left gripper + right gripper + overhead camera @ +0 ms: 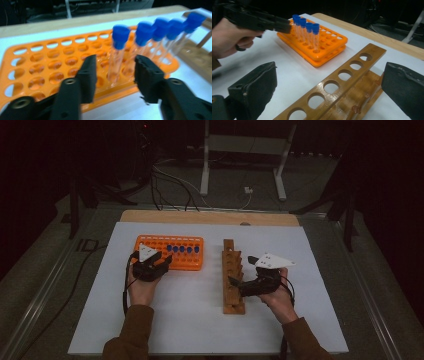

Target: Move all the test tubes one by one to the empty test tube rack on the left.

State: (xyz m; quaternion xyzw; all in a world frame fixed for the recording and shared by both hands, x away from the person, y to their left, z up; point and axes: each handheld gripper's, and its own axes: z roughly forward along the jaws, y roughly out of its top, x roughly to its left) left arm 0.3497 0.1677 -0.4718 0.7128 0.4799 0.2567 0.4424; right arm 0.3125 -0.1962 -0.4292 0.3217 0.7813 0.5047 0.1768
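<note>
orange rack holds blue-capped tubes; left gripper jaws released, right gripper jaws wide.

The perforated plastic tube rack near the desk's far left is bright orange, dotted with an even grid of round holes. The five clear glass tubes standing in it wear vivid blue caps (all the same shade). The long wooden rack toward the right is glossy honey-brown with a single row of holes. Both sit on a plain white sheet over a pale tan board. The left gripper and right gripper are matt black, each topped with a whitish-grey plate. The sleeves are brown.
</note>
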